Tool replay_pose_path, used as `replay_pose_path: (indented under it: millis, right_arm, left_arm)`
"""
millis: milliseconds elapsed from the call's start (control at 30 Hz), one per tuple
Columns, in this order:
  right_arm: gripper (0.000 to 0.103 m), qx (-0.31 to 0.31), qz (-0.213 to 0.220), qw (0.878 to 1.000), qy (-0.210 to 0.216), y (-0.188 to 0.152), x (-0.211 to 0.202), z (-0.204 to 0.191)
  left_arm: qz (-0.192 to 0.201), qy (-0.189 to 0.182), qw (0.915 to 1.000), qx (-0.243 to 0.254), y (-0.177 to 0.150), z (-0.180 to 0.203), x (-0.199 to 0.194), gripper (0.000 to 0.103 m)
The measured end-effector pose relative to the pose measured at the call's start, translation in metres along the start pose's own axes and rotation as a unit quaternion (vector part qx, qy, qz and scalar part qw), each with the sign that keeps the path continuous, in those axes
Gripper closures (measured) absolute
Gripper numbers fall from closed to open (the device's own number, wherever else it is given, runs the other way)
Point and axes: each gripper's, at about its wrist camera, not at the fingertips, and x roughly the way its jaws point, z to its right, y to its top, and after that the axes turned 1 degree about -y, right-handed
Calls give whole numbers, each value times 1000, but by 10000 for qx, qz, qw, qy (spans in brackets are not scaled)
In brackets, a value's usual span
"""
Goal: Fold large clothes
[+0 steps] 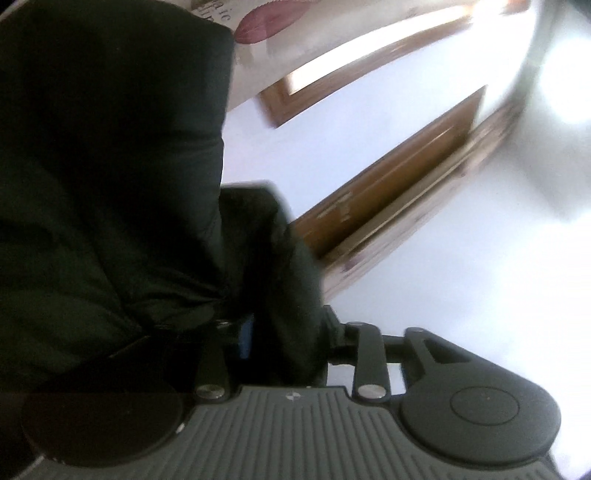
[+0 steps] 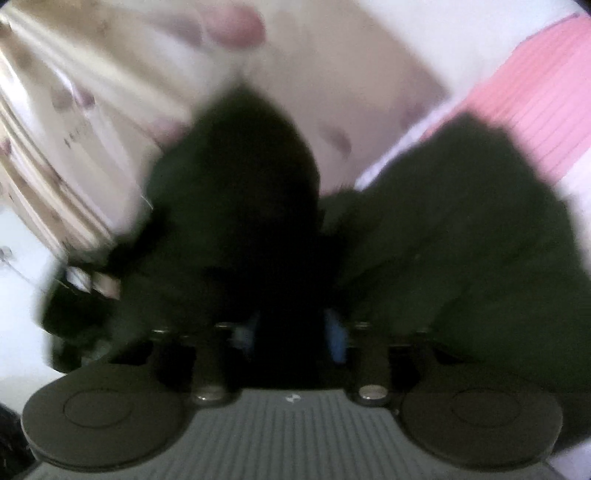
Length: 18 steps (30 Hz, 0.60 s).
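Note:
A dark green padded garment fills the left half of the left wrist view. A thick fold of it sits between the fingers of my left gripper. The cloth bunches at the left finger, where a sliver of blue pad shows, and it hides the right finger's pad. In the blurred right wrist view the same garment spreads ahead and to the right. A dark ridge of it runs between the fingers of my right gripper. Both blue pads show bare beside the cloth.
Cream bedding with a dark red leaf print lies behind the garment, and striped beige bedding shows at the left. A pink ribbed cloth lies at the upper right. A wooden door frame stands against a white wall.

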Motion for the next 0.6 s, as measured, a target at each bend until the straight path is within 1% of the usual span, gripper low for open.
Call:
replay_pose_path:
  millis: [33, 67, 100, 200, 233, 300, 367, 433, 500, 533, 567, 600]
  right_arm:
    - [38, 79, 132, 9999, 10, 5, -12, 4]
    - [30, 167, 226, 9996, 33, 8, -21, 7]
    - [29, 273, 325, 9991, 93, 15, -28, 10]
    - [29, 517, 466, 9975, 141, 38, -38, 18]
    - [28, 569, 398, 9975, 138, 43, -39, 17]
    - [28, 705, 59, 9975, 18, 58, -31, 23]
    - [28, 766, -148, 9969, -79, 73, -15, 31]
    - [28, 746, -268, 9968, 39, 74, -5, 31]
    - [28, 565, -370, 9976, 129, 74, 9, 20]
    - [28, 436, -383, 9983, 64, 74, 16, 16]
    - [38, 208, -377, 9990, -109, 72, 22, 9]
    - [53, -53, -393, 9988, -293, 70, 27, 3]
  left_arm:
    - [128, -147, 9998, -103, -5, -9, 0, 66]
    - [256, -303, 9990, -223, -10, -18, 0, 66]
    - [341, -418, 9983, -237, -14, -23, 2, 62]
    - [483, -486, 9977, -1, -27, -29, 8, 59]
    - [492, -544, 9973, 62, -30, -30, 10, 55]
    - [584, -682, 9959, 73, -34, -34, 8, 51]
    - [761, -863, 9934, 31, -39, -39, 3, 46]
    - [996, -1054, 9894, -22, -45, -44, -5, 38]
    - [1284, -1179, 9846, -85, -52, -49, -10, 35]
    - [1422, -1208, 9823, -136, -55, -51, -12, 35]
    - [1549, -1213, 9803, -182, -58, -52, -14, 33]
    - [1655, -1194, 9787, -220, -61, -51, -19, 30]
